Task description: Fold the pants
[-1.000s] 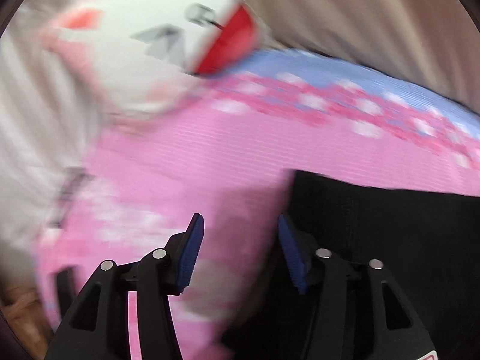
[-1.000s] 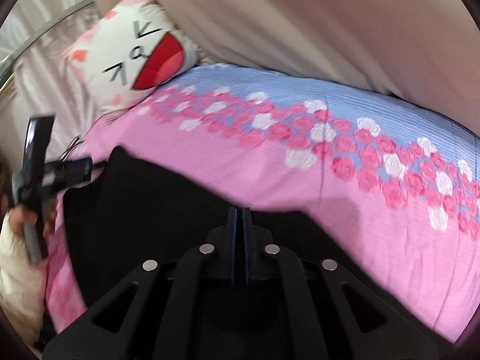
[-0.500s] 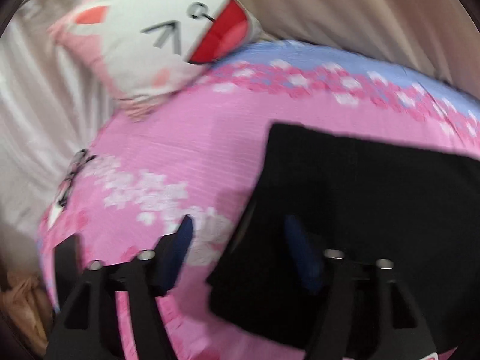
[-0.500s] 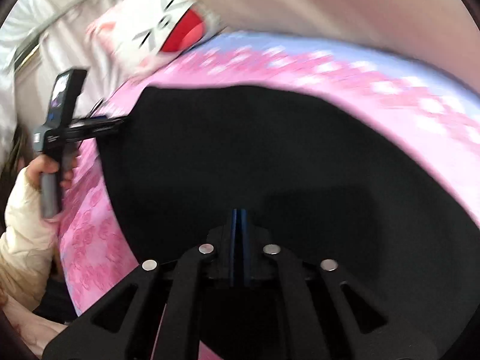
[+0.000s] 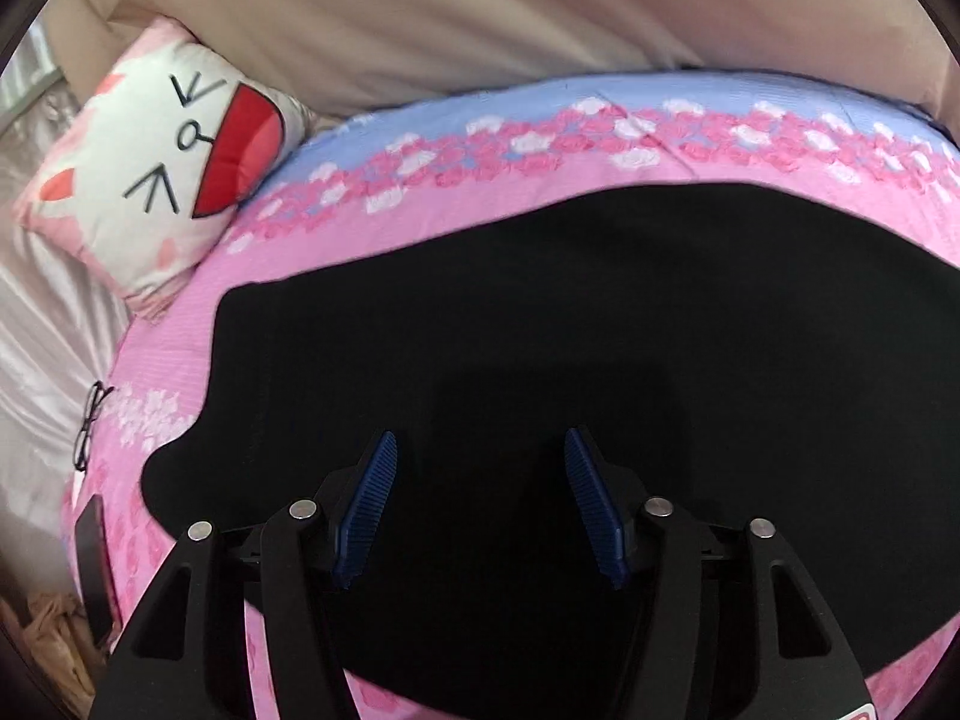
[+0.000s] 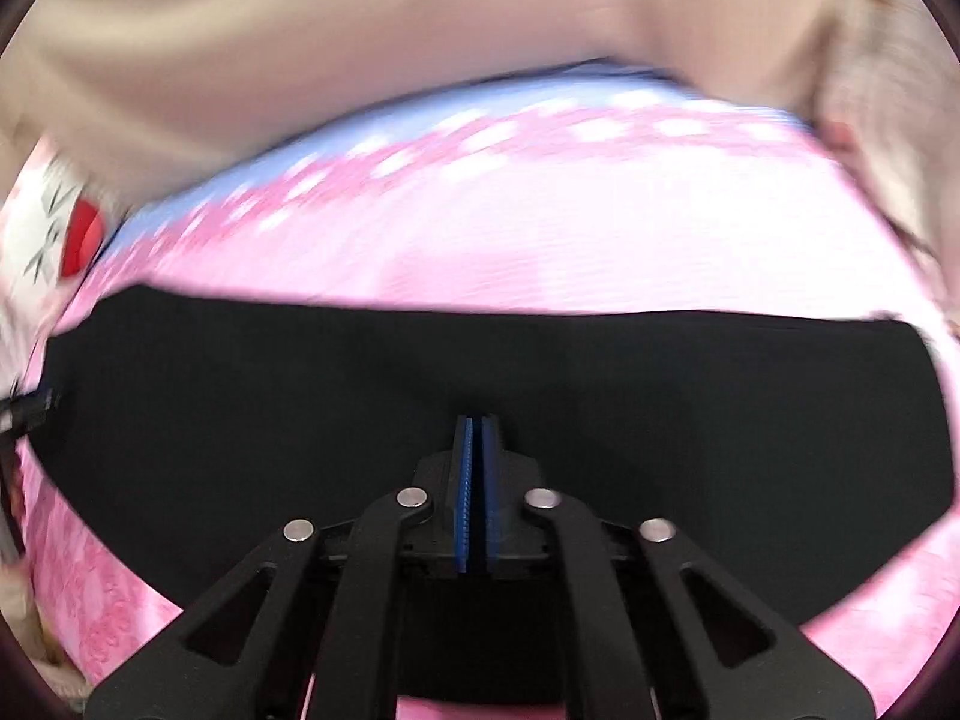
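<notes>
Left gripper (image 5: 480, 504) now over pants (image 5: 600, 330).

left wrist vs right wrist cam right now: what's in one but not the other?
Left wrist only: eyeglasses at the bed's left edge, a dark flat object below them, and the open left gripper.
Right wrist only: the right gripper, pads together, with no visible cloth between them.
Both: black pants spread on the pink floral bedspread, cat-face pillow, beige backdrop.
</notes>
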The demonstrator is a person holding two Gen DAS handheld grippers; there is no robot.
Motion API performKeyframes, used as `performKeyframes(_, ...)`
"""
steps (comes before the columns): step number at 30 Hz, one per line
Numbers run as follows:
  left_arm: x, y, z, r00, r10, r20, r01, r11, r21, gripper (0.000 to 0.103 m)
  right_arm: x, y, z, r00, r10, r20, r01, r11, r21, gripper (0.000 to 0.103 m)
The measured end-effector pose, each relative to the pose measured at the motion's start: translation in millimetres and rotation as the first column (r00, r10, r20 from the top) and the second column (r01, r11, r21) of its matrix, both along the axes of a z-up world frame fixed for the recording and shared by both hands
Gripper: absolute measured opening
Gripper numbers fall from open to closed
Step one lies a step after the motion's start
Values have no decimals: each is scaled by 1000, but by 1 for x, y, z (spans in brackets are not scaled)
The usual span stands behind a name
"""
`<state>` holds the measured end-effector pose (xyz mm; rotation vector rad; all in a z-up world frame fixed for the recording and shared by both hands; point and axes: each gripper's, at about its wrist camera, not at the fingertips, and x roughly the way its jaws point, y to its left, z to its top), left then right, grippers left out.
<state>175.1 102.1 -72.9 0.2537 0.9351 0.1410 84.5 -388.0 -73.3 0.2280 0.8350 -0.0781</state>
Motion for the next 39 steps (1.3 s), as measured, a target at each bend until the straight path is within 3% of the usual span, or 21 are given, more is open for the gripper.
performKeyframes(3,-10,-23,13,999,-28,22,28,999,-31,57,-18,-58,-6,991,-133,-13,132,989,-60,6)
performKeyframes(6,-15,-56,17,997,-79,21,80,996,-34,57,-37,-118,-9,964,-268,1,268,963,18,6)
performKeyframes(9,-19,-94,11,990,-140,-14,139,990,-22,57,-36,-134,1,973,-226,35,226,974,18,6)
performKeyframes(10,-19,-100,8,989,-148,-23,148,989,-14,57,-35,-140,3,973,-228,45,229,973,-2,13)
performKeyframes(11,-20,-108,5,988,-154,-30,154,988,-3,57,-36,-149,4,968,-244,49,246,969,-22,34)
performKeyframes(13,-21,-119,4,987,-160,-32,160,987,8,57,-34,-170,2,962,-267,58,269,963,-30,57)
performKeyframes(16,-22,-129,2,986,-161,-36,162,987,8,57,-23,-186,-7,973,-227,31,227,974,-11,56)
performKeyframes(19,-17,-135,-3,988,-146,-46,147,989,27,57,-5,-184,-26,983,-181,-42,180,983,-27,22)
performKeyframes(22,-12,-140,-5,991,-130,-39,131,991,41,57,-2,-182,-19,985,-171,11,171,984,-51,12)
performKeyframes(25,-5,-143,-5,993,-116,-37,117,992,52,58,-4,-183,4,979,-166,121,176,981,-80,12)
performKeyframes(26,-3,-144,-5,993,-112,-32,114,992,62,58,0,-186,1,980,-165,107,175,981,-87,12)
performKeyframes(28,0,-147,-7,994,-107,-20,109,991,83,61,18,-195,-31,986,-167,-10,165,981,-107,16)
performKeyframes(29,0,-148,-8,995,-103,-13,104,990,95,63,17,-196,-32,986,-168,4,168,980,-105,20)
performKeyframes(32,1,-148,-3,995,-100,-13,101,991,93,62,-3,-194,-2,972,-213,96,222,971,-94,27)
performKeyframes(35,0,-151,6,993,-115,4,114,992,62,62,-19,-175,26,972,-172,160,185,980,-73,27)
performKeyframes(37,1,-159,7,991,-135,10,134,989,57,62,-14,-155,25,989,-77,128,82,996,-32,24)
performKeyframes(39,7,-167,-1,989,-146,-7,146,987,62,62,3,-147,-1,998,-62,21,63,995,-76,24)
